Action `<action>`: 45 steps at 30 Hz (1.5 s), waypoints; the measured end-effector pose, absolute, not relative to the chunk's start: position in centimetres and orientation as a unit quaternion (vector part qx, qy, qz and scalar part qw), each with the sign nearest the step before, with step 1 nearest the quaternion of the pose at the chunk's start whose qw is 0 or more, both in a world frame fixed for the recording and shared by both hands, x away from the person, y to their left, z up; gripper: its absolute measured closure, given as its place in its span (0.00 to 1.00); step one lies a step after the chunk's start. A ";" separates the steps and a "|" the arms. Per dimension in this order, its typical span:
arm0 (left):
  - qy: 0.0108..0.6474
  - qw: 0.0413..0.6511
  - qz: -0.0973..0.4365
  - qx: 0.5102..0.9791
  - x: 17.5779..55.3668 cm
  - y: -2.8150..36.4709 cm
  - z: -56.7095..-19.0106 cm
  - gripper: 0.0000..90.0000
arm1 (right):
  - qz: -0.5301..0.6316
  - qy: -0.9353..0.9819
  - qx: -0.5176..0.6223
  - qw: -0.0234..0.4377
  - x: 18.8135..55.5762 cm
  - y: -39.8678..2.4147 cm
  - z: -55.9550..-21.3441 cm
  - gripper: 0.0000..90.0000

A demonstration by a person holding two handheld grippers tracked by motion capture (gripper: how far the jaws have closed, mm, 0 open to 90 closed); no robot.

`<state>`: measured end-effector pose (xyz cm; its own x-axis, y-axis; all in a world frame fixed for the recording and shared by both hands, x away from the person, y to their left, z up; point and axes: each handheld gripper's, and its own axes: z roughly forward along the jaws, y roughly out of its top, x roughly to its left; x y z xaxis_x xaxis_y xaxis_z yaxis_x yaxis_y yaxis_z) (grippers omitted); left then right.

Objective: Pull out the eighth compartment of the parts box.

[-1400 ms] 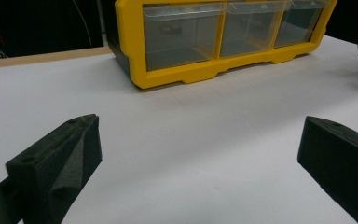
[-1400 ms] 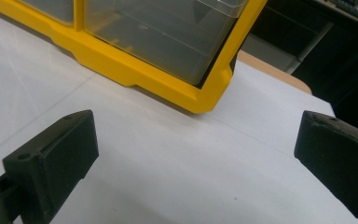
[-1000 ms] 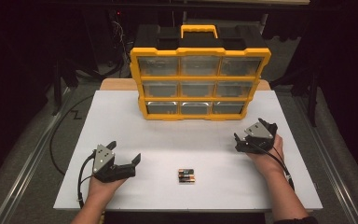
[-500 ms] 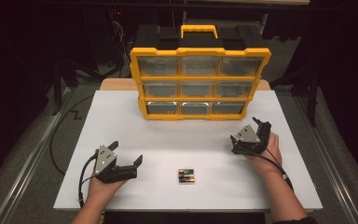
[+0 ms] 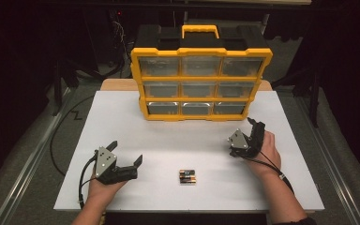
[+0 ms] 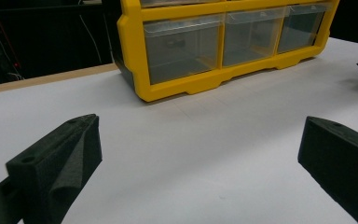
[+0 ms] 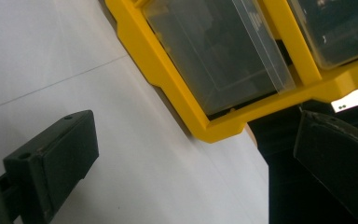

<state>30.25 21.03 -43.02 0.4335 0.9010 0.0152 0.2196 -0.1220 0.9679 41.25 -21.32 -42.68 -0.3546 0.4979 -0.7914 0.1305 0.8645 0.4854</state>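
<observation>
Grippers poised over batteries and organizer

Batteries (image 5: 187, 176) lie on the white surface (image 5: 168, 140) between both hands. Left gripper (image 5: 126, 158) rests nearby, jaws spread, empty. Right gripper (image 5: 255, 129) tilts toward the yellow organizer (image 5: 200, 77), jaws spread, empty.

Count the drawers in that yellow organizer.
9 clear drawers in the yellow organizer, a three-by-three grid: three along the top row, three in the middle, three at the bottom.
</observation>
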 end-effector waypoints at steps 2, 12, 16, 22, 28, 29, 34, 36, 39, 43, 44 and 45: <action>0.415 0.514 0.333 0.673 30.2 21.0 -43.0 0.00 | 0.161 0.807 0.179 0.540 41.3 -21.2 -42.6 0.01; 0.413 0.520 0.333 0.669 30.2 21.1 -42.9 0.00 | 0.126 0.809 0.144 0.556 41.5 -20.6 -42.4 0.02; 0.416 0.517 0.326 0.674 30.3 21.1 -43.0 0.00 | 0.113 0.809 0.137 0.560 41.5 -20.5 -42.2 0.03; 0.404 0.507 0.326 0.689 30.3 20.5 -43.3 0.00 | 0.088 0.806 0.108 0.576 41.7 -20.3 -42.4 0.04; 0.388 0.506 0.336 0.693 30.0 20.1 -43.2 0.00 | 0.075 0.806 0.097 0.580 41.7 -20.3 -42.6 0.04; 0.388 0.504 0.338 0.694 30.0 20.2 -43.2 0.00 | 0.072 0.804 0.095 0.582 41.7 -20.3 -42.7 0.04; 0.397 0.500 0.344 0.689 30.1 20.4 -43.1 0.00 | 0.053 0.806 0.079 0.584 41.7 -20.3 -42.9 0.04; 0.397 0.499 0.344 0.689 30.1 20.4 -43.1 0.00 | 0.052 0.805 0.077 0.586 41.7 -20.2 -42.9 0.04; 0.397 0.499 0.344 0.689 30.1 20.4 -43.1 0.00 | 0.048 0.804 0.073 0.588 41.7 -20.2 -42.9 0.05; 0.397 0.501 0.344 0.688 30.1 20.5 -43.1 0.00 | 0.039 0.801 0.064 0.594 41.5 -19.9 -42.7 0.05; 0.397 0.501 0.344 0.688 30.1 20.5 -43.1 0.00 | 0.037 0.799 0.063 0.597 41.4 -19.8 -42.6 0.05; 0.397 0.501 0.343 0.688 30.1 20.5 -43.1 0.00 | 0.037 0.799 0.063 0.596 41.4 -19.8 -42.6 0.05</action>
<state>30.10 20.47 -43.11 0.4485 0.8907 0.0744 0.2026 -0.1824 0.9621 41.38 -19.76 -42.59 -0.2808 0.1453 -0.9487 0.0561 0.9893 0.1349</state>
